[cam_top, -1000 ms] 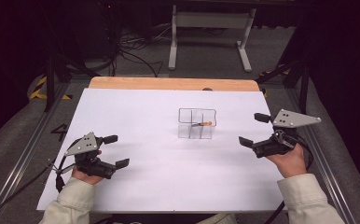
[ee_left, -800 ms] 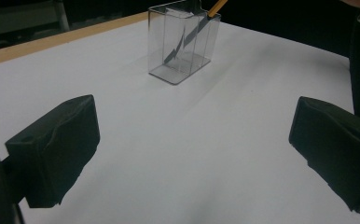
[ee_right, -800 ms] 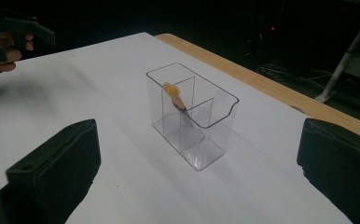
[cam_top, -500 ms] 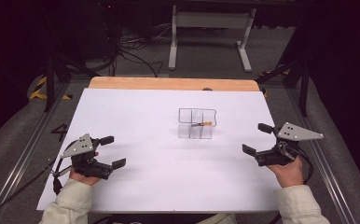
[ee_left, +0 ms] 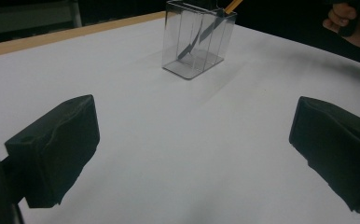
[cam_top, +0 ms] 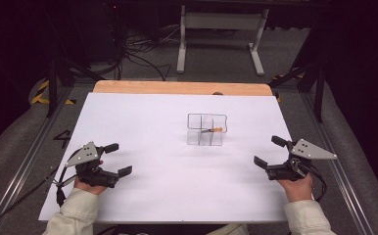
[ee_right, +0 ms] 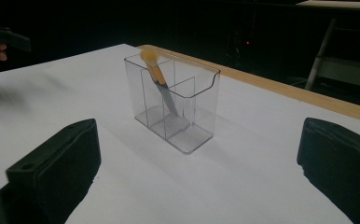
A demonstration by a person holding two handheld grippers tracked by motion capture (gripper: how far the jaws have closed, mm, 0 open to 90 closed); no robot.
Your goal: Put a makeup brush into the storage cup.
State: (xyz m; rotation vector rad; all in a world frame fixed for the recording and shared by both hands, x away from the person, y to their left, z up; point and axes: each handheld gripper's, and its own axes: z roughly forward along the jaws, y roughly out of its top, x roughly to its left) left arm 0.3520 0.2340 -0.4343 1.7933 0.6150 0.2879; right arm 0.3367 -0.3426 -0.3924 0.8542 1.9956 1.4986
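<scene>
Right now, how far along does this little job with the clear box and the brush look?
It looks about finished. The brush already leans inside the clear box, its orange end poking above the rim. Nothing is in hand: the left gripper and right gripper both sit open near the front of the white table, apart from the box. Nothing else on the table seems left to put away.

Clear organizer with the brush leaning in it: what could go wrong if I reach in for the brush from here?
1. The clear organizer looks light and stands free on the white table; a nudge might slide or tip it.
2. The brush leans tilted against a divider, so a pull along the wrong line may catch the wall.
3. Both the left gripper and right gripper are open and apart from it; the transparent walls are hard to judge.
</scene>
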